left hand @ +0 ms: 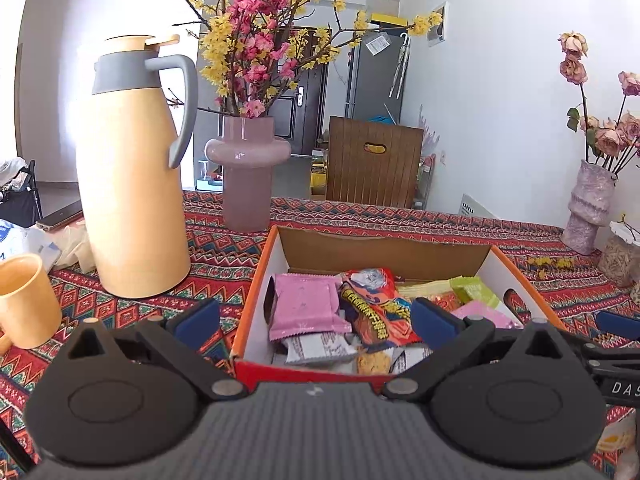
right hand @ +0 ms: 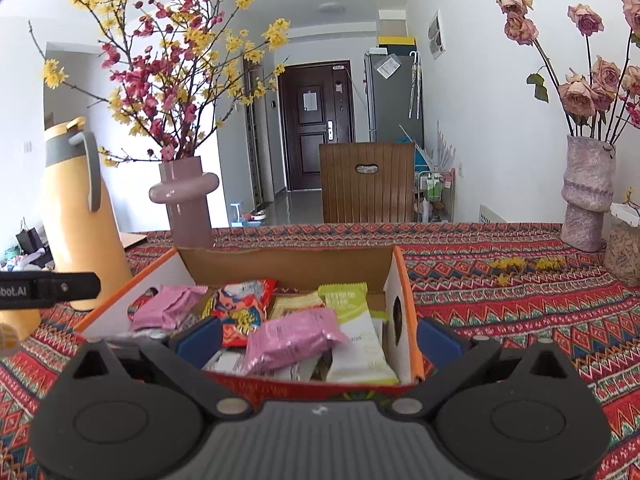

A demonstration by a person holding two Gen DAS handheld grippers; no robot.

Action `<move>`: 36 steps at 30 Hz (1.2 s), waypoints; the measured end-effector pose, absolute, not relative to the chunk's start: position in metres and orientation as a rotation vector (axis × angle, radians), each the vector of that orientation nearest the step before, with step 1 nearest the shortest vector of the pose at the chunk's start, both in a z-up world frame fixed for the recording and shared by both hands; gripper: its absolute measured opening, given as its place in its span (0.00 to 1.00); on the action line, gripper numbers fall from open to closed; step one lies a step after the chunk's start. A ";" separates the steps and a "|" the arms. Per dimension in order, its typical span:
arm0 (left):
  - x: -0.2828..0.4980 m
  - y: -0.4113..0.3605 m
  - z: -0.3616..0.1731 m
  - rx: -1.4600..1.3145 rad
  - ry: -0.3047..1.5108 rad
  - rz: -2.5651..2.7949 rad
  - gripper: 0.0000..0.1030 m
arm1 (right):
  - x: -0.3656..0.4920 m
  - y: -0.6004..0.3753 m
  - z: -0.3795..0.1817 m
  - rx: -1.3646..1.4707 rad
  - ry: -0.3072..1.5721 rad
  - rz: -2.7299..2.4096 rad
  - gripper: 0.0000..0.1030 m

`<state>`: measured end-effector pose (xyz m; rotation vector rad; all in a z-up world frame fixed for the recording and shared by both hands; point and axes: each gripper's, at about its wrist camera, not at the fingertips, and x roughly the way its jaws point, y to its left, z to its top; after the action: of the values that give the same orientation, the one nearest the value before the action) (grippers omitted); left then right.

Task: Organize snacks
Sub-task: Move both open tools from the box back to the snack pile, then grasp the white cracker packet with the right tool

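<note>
An open cardboard box (left hand: pixel 408 254) with orange edges sits on the patterned tablecloth and holds several snack packets: a pink one (left hand: pixel 306 306), a red-orange one (left hand: pixel 378 308) and a green one (left hand: pixel 476 290). My left gripper (left hand: pixel 316 322) is open and empty, straddling the box's near left corner. In the right wrist view the same box (right hand: pixel 288 264) holds a pink packet (right hand: pixel 290 338), a green-white packet (right hand: pixel 356 336) and a red packet (right hand: pixel 240 308). My right gripper (right hand: pixel 318 338) is open and empty, straddling the box's near right wall.
A yellow thermos jug (left hand: pixel 132 168) and a yellow mug (left hand: pixel 26 300) stand left of the box. A mauve vase of flowers (left hand: pixel 248 168) stands behind it. A rose vase (right hand: pixel 586 192) and a jar (right hand: pixel 624 252) stand at the far right. A wooden chair (right hand: pixel 368 182) is beyond the table.
</note>
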<state>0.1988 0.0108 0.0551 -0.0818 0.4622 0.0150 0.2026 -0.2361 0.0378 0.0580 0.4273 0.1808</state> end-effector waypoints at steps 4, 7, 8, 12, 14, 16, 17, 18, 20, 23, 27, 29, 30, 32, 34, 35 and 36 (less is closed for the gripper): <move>0.187 0.016 0.050 -0.076 0.474 0.013 1.00 | 0.188 -0.238 0.029 0.063 0.462 0.185 1.00; 0.179 0.020 0.044 -0.069 0.483 0.015 1.00 | 0.184 -0.239 0.025 0.064 0.475 0.186 1.00; 0.177 0.022 0.041 -0.071 0.488 0.019 1.00 | 0.181 -0.239 0.023 0.065 0.480 0.186 1.00; 0.168 0.031 0.028 -0.086 0.508 0.035 1.00 | 0.174 -0.242 0.013 0.077 0.509 0.185 1.00; 0.163 0.036 0.022 -0.085 0.518 0.042 1.00 | 0.169 -0.243 0.008 0.080 0.533 0.189 1.00; 0.158 0.042 0.018 -0.093 0.528 0.047 1.00 | 0.167 -0.242 0.006 0.079 0.541 0.192 1.00; 0.156 0.044 0.016 -0.097 0.531 0.047 1.00 | 0.166 -0.242 0.004 0.078 0.548 0.193 1.00; 0.153 0.046 0.015 -0.098 0.533 0.049 1.00 | 0.165 -0.241 0.003 0.076 0.556 0.194 1.00; 0.149 0.049 0.013 -0.100 0.537 0.049 1.00 | 0.162 -0.240 0.001 0.079 0.566 0.196 1.00; 0.144 0.051 0.011 -0.102 0.545 0.049 1.00 | 0.159 -0.237 -0.001 0.072 0.578 0.198 1.00; 0.142 0.052 0.009 -0.105 0.553 0.045 1.00 | 0.158 -0.232 -0.005 0.057 0.600 0.200 1.00; 0.141 0.051 0.008 -0.105 0.555 0.040 1.00 | 0.158 -0.228 -0.007 0.043 0.612 0.210 1.00; 0.140 0.050 0.008 -0.106 0.557 0.037 1.00 | 0.158 -0.223 -0.009 0.032 0.624 0.223 1.00; 0.140 0.049 0.007 -0.105 0.563 0.030 1.00 | 0.158 -0.220 -0.011 0.026 0.630 0.231 1.00; 0.139 0.047 0.005 -0.104 0.569 0.025 1.00 | 0.160 -0.211 -0.015 0.010 0.649 0.250 1.00; 0.139 0.047 0.005 -0.103 0.572 0.023 1.00 | 0.160 -0.211 -0.015 0.010 0.649 0.250 1.00; 0.139 0.046 0.005 -0.103 0.573 0.023 1.00 | 0.163 -0.205 -0.017 0.003 0.666 0.256 1.00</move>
<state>0.1391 0.0463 0.0052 -0.1028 0.5735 0.0226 0.1628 -0.2054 -0.0170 0.0026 0.6656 0.2562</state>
